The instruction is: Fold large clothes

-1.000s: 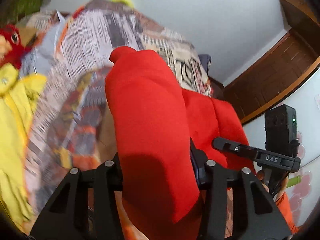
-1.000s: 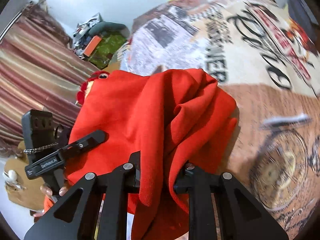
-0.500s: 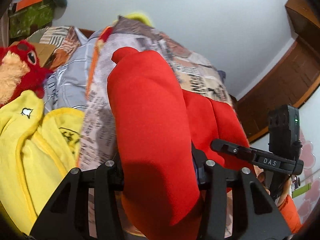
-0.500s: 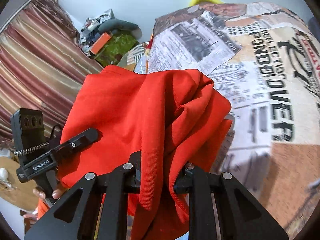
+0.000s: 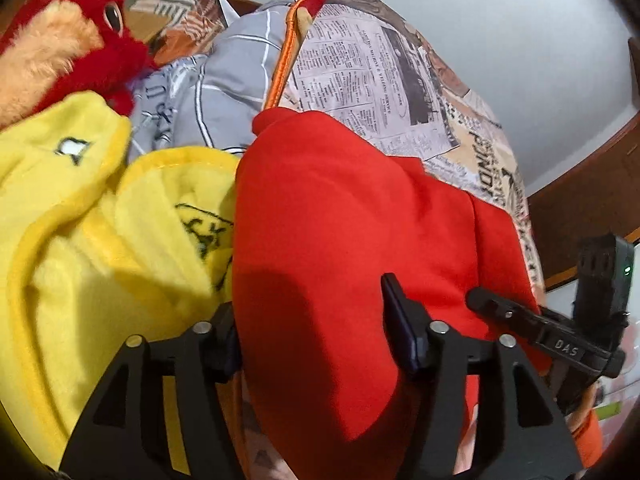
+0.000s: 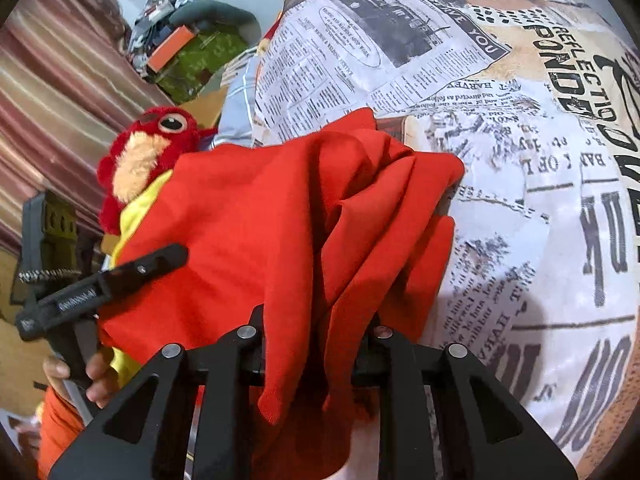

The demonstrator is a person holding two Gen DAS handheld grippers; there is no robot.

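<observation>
A bed covered in a newspaper-print sheet (image 6: 500,184) fills the room below a pale wall, with striped curtains off to one side. At the far left lie a red plush toy (image 5: 76,44) and a yellow fleece garment (image 5: 92,232). Next to them, my left tool (image 5: 316,344) has the red garment (image 5: 340,220) between its fingers; its jaws have just been opening, the right pad now stands clear of the cloth, so that corner is being let go. My right tool (image 6: 316,344) is clamped on a bunched fold of the same garment, though its jaws have just eased a little. I judge I am laying a fold down onto the bed. Next, both tools should release fully and pull back without dragging the cloth.
</observation>
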